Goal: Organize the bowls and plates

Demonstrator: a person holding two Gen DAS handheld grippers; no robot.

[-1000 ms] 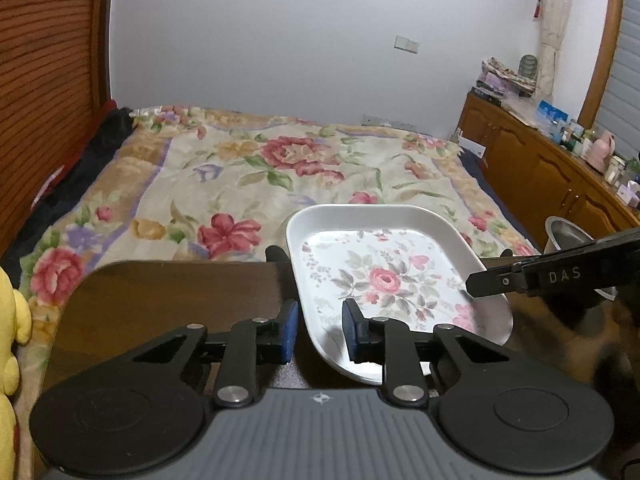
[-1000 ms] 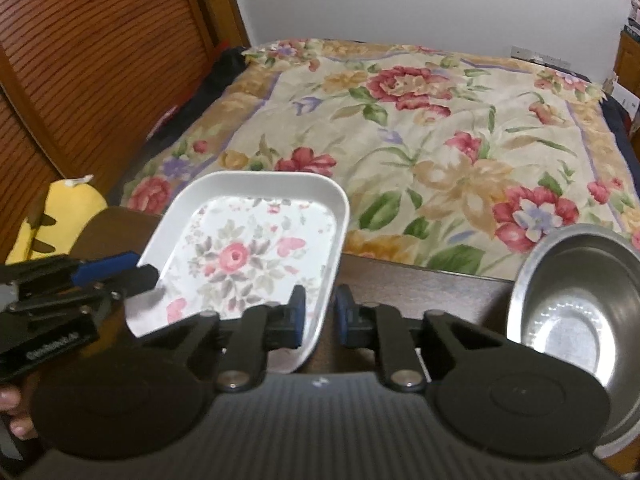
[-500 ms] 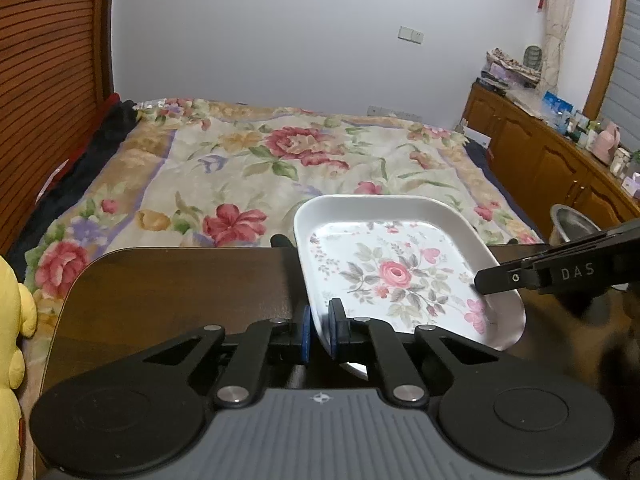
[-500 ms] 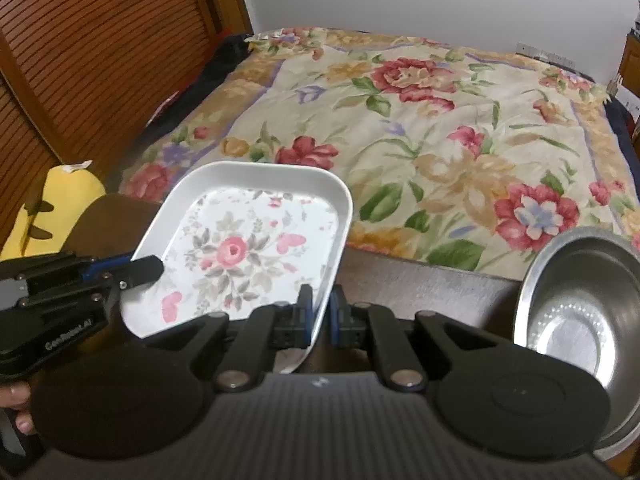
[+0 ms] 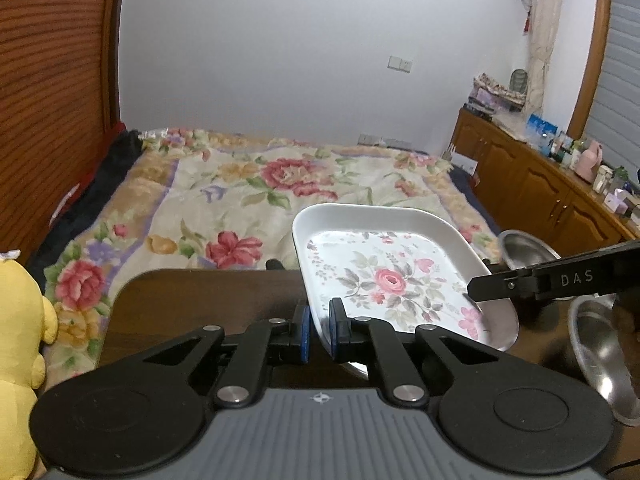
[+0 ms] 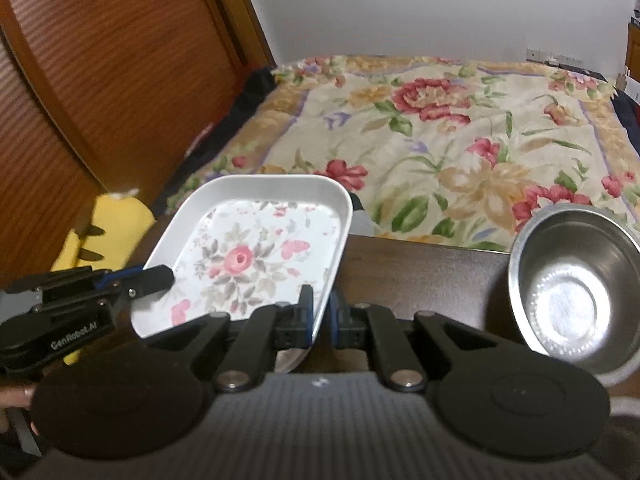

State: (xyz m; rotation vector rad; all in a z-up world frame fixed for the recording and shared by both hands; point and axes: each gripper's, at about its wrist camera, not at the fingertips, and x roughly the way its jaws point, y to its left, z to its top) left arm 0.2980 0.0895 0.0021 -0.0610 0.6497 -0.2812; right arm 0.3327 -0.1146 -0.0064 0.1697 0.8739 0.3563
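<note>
Both the left gripper and right gripper are clamped on the floral plate's opposite rims; looks stiff, slick, probably breakable.

A dark wooden table is standing against the foot of a bed with a floral blanket, a yellow plush toy is sitting left of the table, and a wooden cabinet cluttered with small items is running along the bed's right side.
</note>
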